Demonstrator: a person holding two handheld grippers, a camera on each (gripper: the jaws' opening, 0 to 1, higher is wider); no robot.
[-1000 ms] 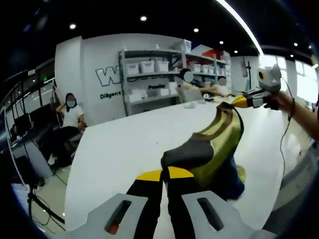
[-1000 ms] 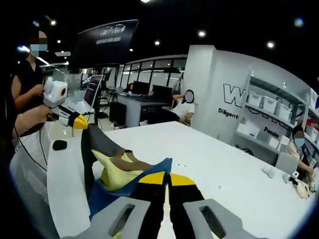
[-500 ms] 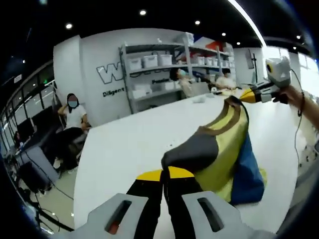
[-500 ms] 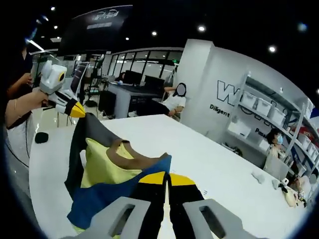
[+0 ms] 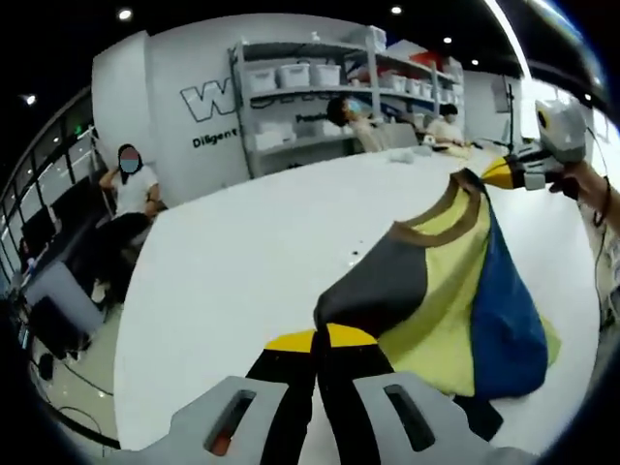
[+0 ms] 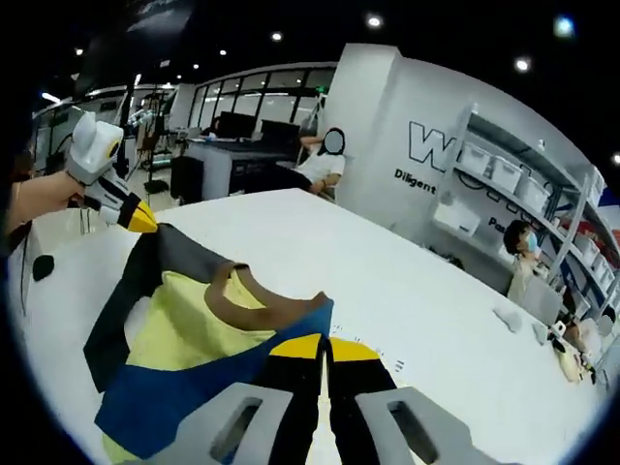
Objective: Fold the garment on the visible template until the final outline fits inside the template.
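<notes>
A colour-block garment [image 5: 455, 281] of grey, yellow and blue panels with a brown collar hangs stretched between both grippers above the white table [image 5: 252, 252]. My left gripper [image 5: 321, 339] is shut on its grey shoulder corner. In the left gripper view the right gripper [image 5: 492, 175] holds the far blue corner at the right. In the right gripper view my right gripper [image 6: 325, 346] is shut on the blue corner of the garment [image 6: 184, 339], and the left gripper [image 6: 141, 221] pinches the grey corner at the left. No template outline is visible.
The white table [image 6: 407, 291] stretches wide beyond the garment. Shelves with white bins [image 5: 300, 87] stand against the far wall. A seated person [image 5: 131, 208] is past the table's left end, and others sit by the shelves [image 6: 528, 266]. A small black object [image 6: 42, 266] lies on the table.
Both grippers have moved apart and lower, so the garment has spread from a bunched hang into a wider stretched sheet closer to the table. Both stay shut on their corners.
</notes>
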